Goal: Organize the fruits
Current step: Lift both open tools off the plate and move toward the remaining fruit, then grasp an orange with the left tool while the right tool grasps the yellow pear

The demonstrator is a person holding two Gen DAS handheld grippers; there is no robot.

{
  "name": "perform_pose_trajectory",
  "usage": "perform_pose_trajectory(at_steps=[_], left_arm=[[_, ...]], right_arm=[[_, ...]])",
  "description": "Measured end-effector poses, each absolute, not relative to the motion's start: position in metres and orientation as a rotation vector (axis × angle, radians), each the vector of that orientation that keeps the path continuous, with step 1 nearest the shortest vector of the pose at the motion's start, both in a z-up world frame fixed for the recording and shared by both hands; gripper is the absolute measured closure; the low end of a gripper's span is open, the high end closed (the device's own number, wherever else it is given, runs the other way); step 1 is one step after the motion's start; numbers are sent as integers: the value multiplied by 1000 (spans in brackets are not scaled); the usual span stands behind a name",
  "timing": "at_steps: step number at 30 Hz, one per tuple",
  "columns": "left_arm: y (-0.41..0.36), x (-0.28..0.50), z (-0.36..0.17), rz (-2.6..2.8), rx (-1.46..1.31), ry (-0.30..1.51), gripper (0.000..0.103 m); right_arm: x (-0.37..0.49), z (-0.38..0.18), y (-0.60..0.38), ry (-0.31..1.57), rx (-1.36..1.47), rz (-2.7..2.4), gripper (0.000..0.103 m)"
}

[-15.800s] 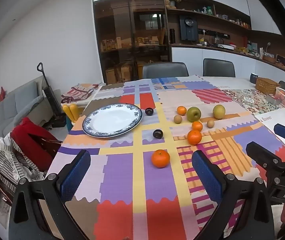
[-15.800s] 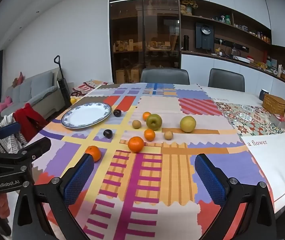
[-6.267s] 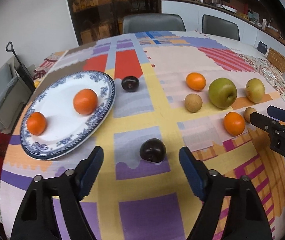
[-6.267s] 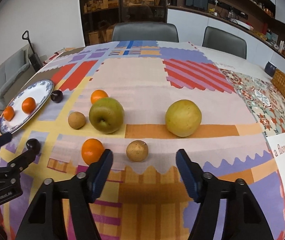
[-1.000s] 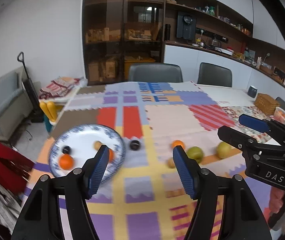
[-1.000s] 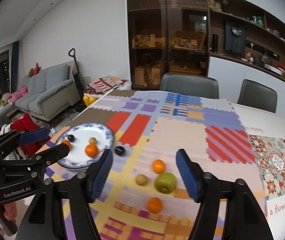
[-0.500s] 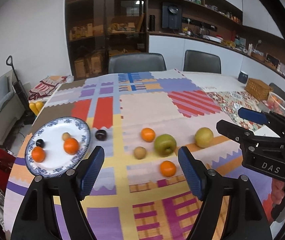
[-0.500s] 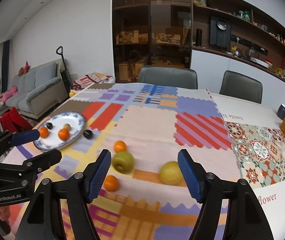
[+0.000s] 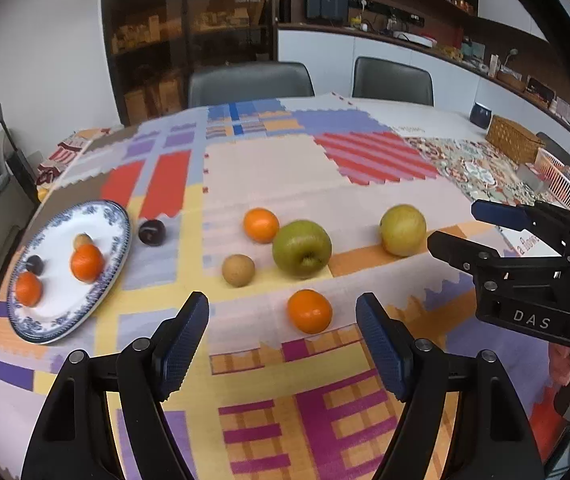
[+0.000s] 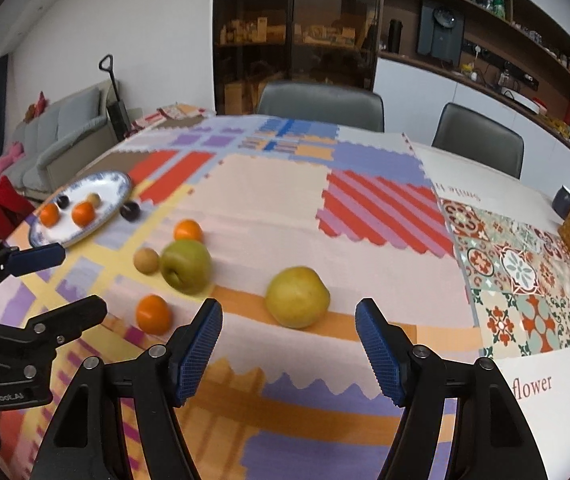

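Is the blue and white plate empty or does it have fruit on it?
Not empty. The plate holds four fruits: two oranges, a dark plum and a small brown fruit.

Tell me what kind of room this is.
Most likely an open-plan home dining area: a table under a patchwork tablecloth, gray dining chairs, a counter with shelves behind, and a sofa to one side.

Glossy glazed plate on matt cloth w/ woven basket (wicker-looking).
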State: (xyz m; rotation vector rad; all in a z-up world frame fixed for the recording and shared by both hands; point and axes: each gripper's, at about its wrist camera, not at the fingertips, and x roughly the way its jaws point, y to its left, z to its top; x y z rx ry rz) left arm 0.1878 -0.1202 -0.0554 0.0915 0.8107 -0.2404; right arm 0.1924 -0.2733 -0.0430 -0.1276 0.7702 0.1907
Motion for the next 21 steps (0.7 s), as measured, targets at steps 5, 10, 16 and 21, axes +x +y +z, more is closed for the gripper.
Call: perform_pose_trajectory(at_steps=[5,10,16,21], left_arm=[[-127,200,-71,-253,95,854,28],[-132,211,-87,-266,85,911,28],[-137,219,-97,-280,77,953,34],[-135,226,-103,-287,46,983,45]], right_arm=[[205,-59,-277,810,-129,191,33],[220,-72,-284,850,-100,182,33],[236,-86,-287,890,-71,189,33],[245,-92,-282,900,-66,207,33]])
